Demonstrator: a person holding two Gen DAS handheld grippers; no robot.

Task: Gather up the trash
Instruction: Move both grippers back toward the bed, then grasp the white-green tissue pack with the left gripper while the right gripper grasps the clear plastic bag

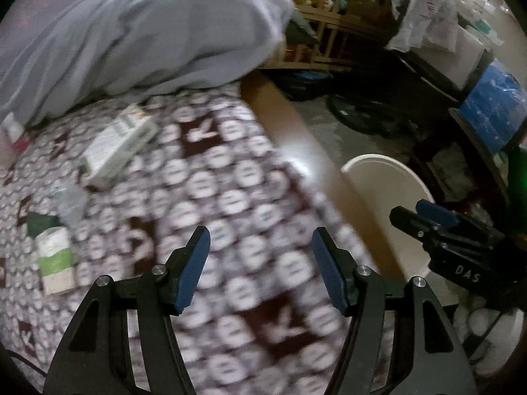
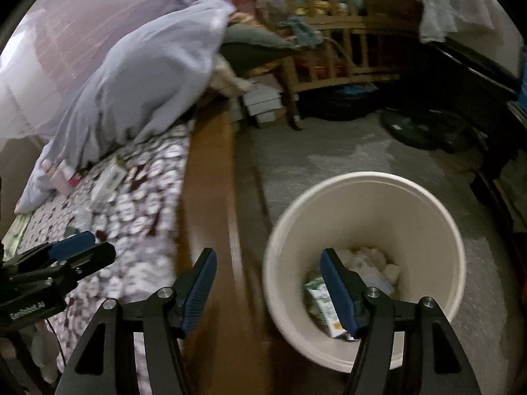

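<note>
boxes [image 1: 120, 143] on bed [image 1: 230, 197] before pillow [image 1: 131, 33] | bin [image 2: 362, 273] on floor, right of bed

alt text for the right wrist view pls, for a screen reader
The open, empty right tool hangs over the floor beside a white bucket that holds a green-and-white carton and crumpled white paper. To the left, the bed carries more litter and a blue pillow; the left tool reaches over it.

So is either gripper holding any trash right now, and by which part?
Nothing is held. The left gripper and right gripper are both open and empty.
</note>
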